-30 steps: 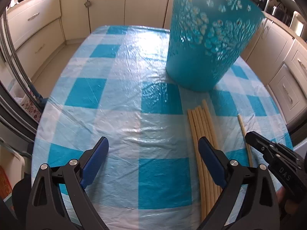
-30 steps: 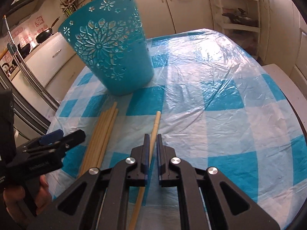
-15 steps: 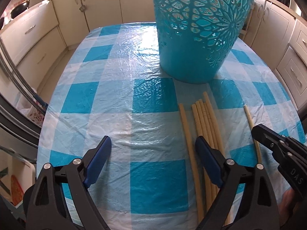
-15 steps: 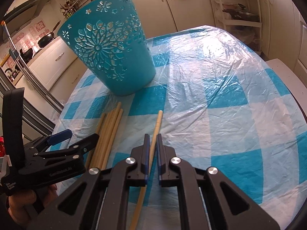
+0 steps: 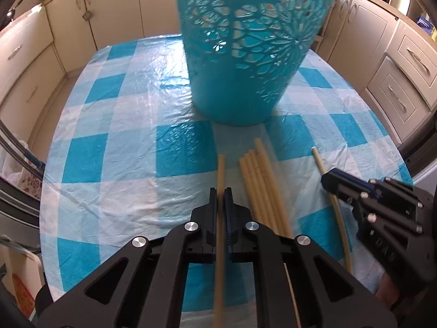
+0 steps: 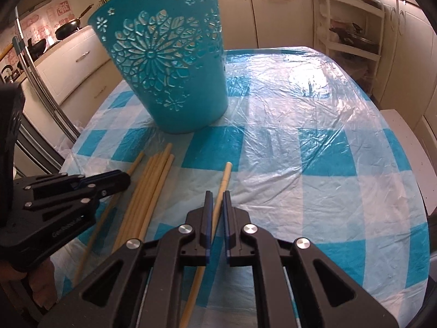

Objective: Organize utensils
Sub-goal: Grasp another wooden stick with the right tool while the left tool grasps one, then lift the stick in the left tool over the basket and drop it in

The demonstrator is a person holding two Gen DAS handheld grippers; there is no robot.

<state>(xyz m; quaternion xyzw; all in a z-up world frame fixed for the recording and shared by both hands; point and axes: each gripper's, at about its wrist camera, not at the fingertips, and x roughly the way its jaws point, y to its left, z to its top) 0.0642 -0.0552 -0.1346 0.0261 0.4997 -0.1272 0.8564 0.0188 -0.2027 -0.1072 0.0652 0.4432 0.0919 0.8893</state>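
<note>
Chopsticks are lying on the checked desk (image 5: 114,142) in front of the teal basket (image 5: 245,63), which is standing upright. The left tool (image 5: 220,191) is gripping a single chopstick (image 5: 220,169) with its jaws clamped tight, just left of the bundle of chopsticks (image 5: 262,180). The right tool (image 6: 215,195) is pinching another lone chopstick (image 6: 225,176), its jaws closed on it, to the right of the bundle.

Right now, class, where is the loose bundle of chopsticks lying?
In the left wrist view the bundle of chopsticks lies on the checked tablecloth just in front of the teal basket, between the two single chopsticks the grippers hold.
</note>
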